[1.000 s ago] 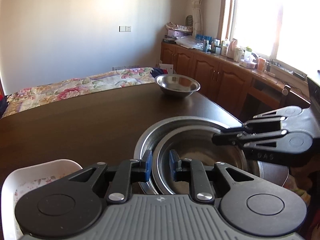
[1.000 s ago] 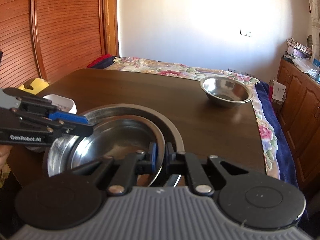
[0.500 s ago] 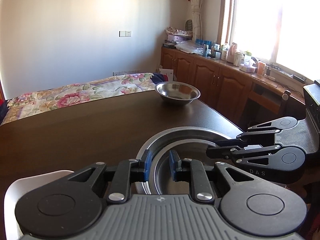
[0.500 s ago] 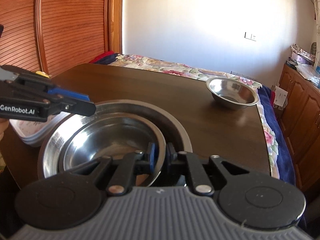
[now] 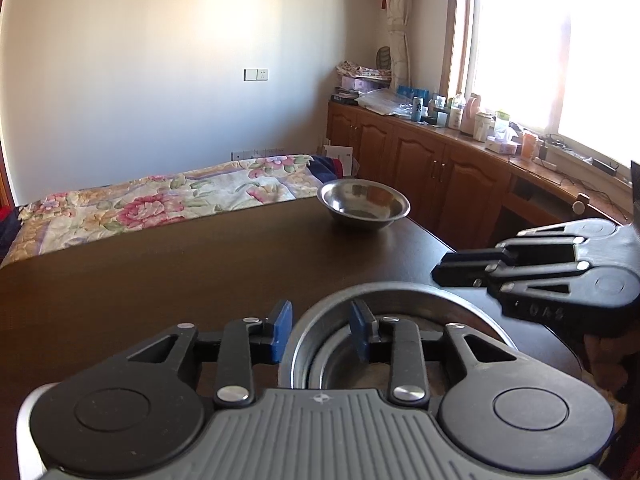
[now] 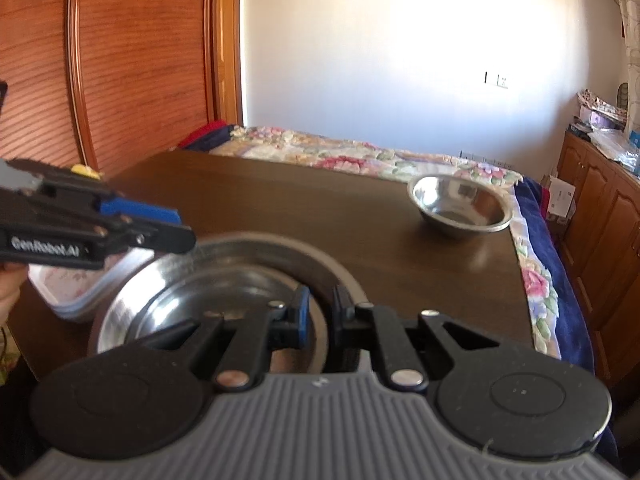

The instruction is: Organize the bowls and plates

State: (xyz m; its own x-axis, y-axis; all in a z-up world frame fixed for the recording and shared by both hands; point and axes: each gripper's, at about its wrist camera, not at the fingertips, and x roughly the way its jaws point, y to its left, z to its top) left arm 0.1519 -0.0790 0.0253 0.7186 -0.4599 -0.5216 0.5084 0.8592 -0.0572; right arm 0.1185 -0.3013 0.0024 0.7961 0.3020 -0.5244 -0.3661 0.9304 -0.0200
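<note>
- The left gripper (image 5: 319, 330) is opening, its jaws straddling but not pressing the rim of the nested steel bowls (image 6: 224, 280).
- The right gripper (image 6: 320, 314) is clamping the opposite rim.
- Bowls, near the table (image 5: 180, 264) edge, look light, rigid and slippery; the rim is probably the best hold.

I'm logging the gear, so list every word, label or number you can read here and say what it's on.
"GenRobot.AI": white lettering on the side of the left tool.
Embossed characters on the side of the right tool: unclear, perhaps "DAS" upside down.
Labels on the bottles along the counter: too small to read.
Nothing else is legible.
</note>
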